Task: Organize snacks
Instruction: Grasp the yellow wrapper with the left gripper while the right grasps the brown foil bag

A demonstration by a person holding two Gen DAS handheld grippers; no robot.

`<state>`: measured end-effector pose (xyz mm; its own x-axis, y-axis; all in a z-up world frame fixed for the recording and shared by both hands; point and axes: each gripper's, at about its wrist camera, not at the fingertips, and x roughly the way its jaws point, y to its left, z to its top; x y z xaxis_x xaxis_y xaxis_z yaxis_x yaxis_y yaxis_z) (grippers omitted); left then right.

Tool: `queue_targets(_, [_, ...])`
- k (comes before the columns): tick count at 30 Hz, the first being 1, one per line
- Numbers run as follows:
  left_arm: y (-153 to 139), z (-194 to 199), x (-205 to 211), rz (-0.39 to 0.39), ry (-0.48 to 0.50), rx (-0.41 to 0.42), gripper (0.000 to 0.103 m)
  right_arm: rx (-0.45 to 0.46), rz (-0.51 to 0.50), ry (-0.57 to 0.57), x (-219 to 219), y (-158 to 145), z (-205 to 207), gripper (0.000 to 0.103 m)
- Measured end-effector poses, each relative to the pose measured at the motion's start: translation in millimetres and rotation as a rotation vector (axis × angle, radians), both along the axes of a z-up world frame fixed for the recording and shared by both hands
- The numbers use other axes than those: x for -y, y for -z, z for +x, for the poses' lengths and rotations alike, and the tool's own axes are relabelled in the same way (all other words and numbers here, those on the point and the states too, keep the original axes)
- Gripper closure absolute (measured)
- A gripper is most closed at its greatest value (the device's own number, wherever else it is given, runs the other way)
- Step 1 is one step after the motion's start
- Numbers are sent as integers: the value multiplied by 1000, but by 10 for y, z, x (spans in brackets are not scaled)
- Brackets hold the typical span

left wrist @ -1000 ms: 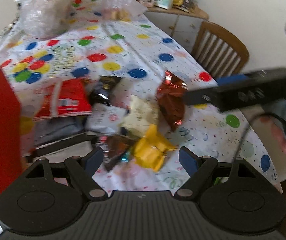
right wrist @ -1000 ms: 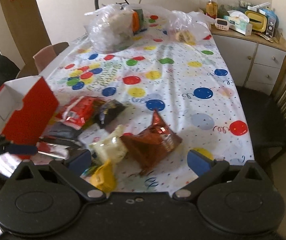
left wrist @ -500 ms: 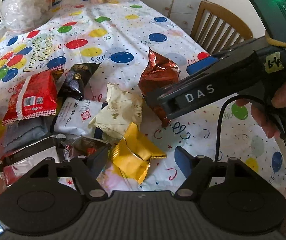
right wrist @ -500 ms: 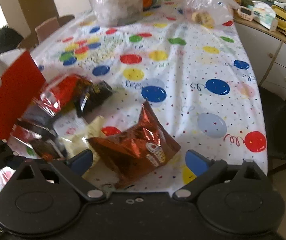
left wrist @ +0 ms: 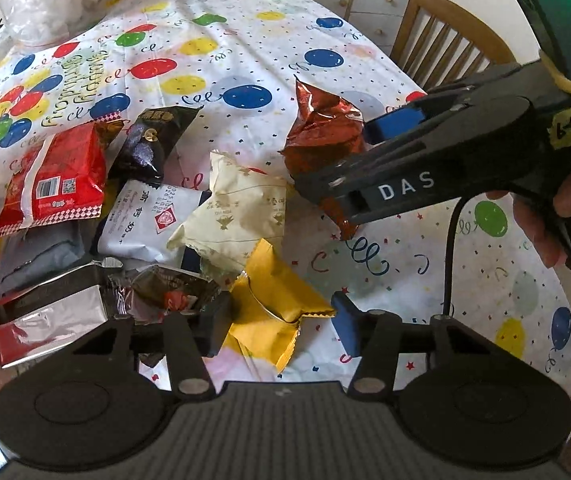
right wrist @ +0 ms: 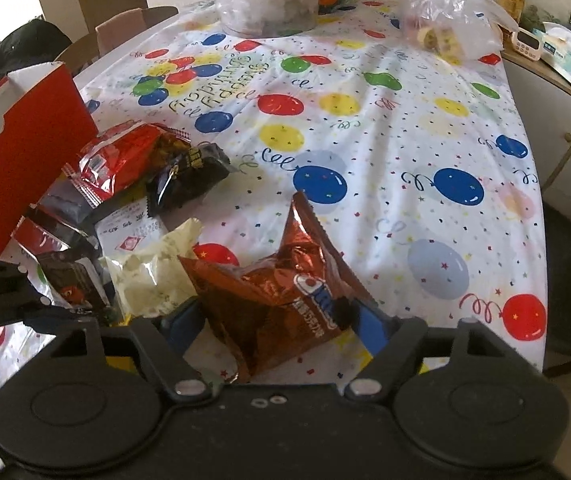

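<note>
The yellow snack packet (left wrist: 273,300) sits at the near end of the snack pile, and the left gripper (left wrist: 281,320) is angled steeply down over it, jaws closing with the packet between them; the left pad looks about touching, the right one still clear. The right gripper (right wrist: 281,320) points down too, jaws closing around the copper foil bag (right wrist: 281,296), pads right at its sides; can't tell if they're pressing yet. In the left view a hand (left wrist: 557,216) wraps that tool's handle, which reads "DAS" with a tag "64".

Room-wise: a red box (right wrist: 25,152) crowds the pile's left side, while the balloon tablecloth (right wrist: 405,128) is bare to the right up to the table edge by a wooden chair (left wrist: 445,44). The cloth print reads "Happy Birthday". The red packet (left wrist: 57,176) shows a barcode.
</note>
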<state>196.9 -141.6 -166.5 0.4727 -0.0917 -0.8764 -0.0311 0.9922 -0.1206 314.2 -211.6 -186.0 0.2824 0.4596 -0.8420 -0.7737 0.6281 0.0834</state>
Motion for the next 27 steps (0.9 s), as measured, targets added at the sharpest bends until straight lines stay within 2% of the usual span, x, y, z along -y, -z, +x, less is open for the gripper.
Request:
queue_targets(12, [-82, -66, -89, -47, -36, 27, 62, 1, 51, 56, 181, -84, -94, 48])
queue_targets(21, [-204, -237, -271, -115, -90, 58, 70, -29, 100, 129, 457, -258, -342, 50])
queue_targets(27, [-252, -352, -404, -149, -108, 69, 81, -46, 132, 156, 546, -395, -576, 50])
